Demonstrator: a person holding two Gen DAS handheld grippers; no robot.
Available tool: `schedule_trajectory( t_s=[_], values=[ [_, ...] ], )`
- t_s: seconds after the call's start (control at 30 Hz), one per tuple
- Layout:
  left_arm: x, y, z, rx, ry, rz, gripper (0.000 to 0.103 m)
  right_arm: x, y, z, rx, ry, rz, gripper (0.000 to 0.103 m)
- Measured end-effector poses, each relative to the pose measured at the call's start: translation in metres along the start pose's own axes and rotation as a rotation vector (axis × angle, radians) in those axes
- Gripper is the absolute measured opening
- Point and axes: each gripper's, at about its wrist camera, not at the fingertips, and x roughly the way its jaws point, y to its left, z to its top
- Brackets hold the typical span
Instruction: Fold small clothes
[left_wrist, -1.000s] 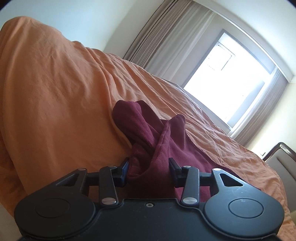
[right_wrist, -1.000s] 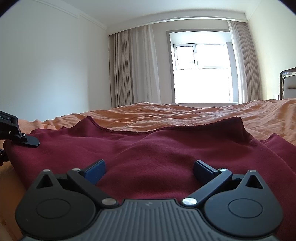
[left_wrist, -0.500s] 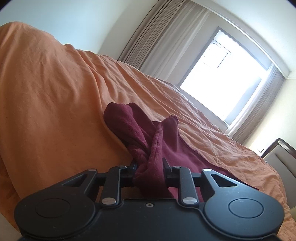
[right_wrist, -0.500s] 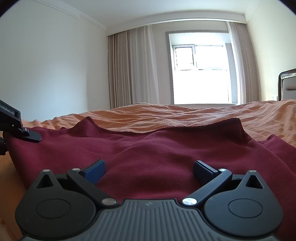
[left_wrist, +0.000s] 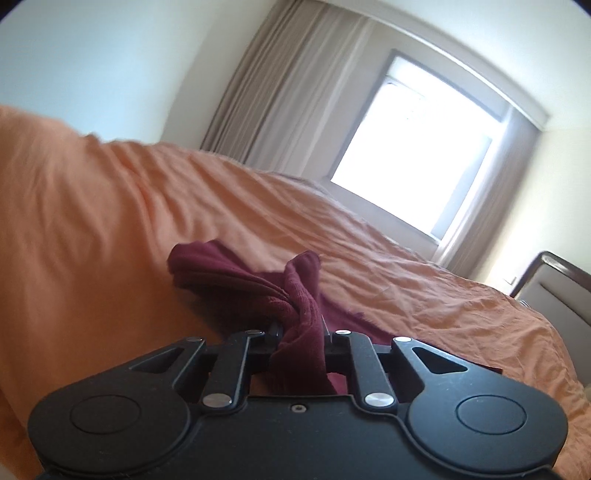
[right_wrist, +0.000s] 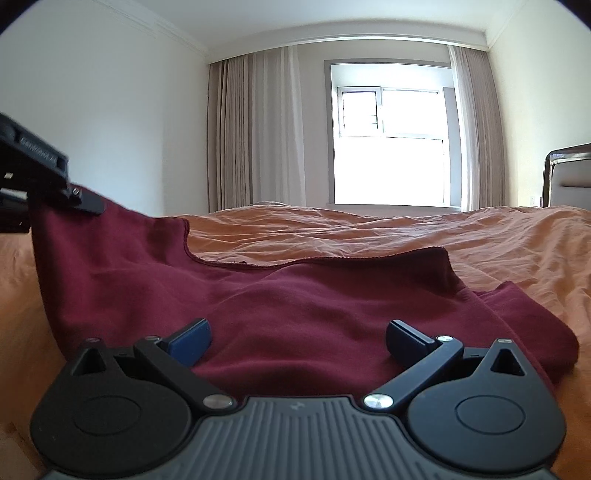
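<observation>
A dark red garment (right_wrist: 295, 295) lies spread on the orange bedspread (right_wrist: 406, 229). My left gripper (left_wrist: 300, 332) is shut on a bunched corner of the garment (left_wrist: 295, 295) and holds it lifted off the bed; it shows at the far left of the right wrist view (right_wrist: 48, 184), with the cloth hanging from it. My right gripper (right_wrist: 297, 338) is open, low over the near edge of the garment, with its blue-padded fingers (right_wrist: 190, 338) resting on or just above the cloth.
The orange bedspread (left_wrist: 110, 221) fills the area around the garment. A window (right_wrist: 391, 147) with curtains is at the far wall. A headboard (right_wrist: 569, 177) stands at the right.
My left gripper closed on the garment's corner and raised it, pulling the left side of the cloth up. My right gripper stayed open in place.
</observation>
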Motion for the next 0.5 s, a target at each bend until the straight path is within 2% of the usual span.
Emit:
schedule_trajectory(
  t_s=[0.17,0.27,0.37,0.5],
  values=[
    [0.003,-0.047,0.013,0.149,-0.019,-0.112,0.015,-0.037,-0.02,-0.002,-0.05,-0.051,-0.035,0.103],
    [0.006,-0.084,0.015,0.243,0.003,-0.224,0.014,-0.063,-0.032,-0.008,-0.088,-0.079,-0.079,0.103],
    [0.01,-0.127,0.009,0.351,0.06,-0.364,0.014,-0.088,-0.043,-0.02,-0.126,-0.073,-0.132,0.103],
    [0.016,-0.189,-0.027,0.597,0.192,-0.489,0.014,-0.114,-0.056,-0.036,-0.141,-0.026,-0.177,0.103]
  ],
)
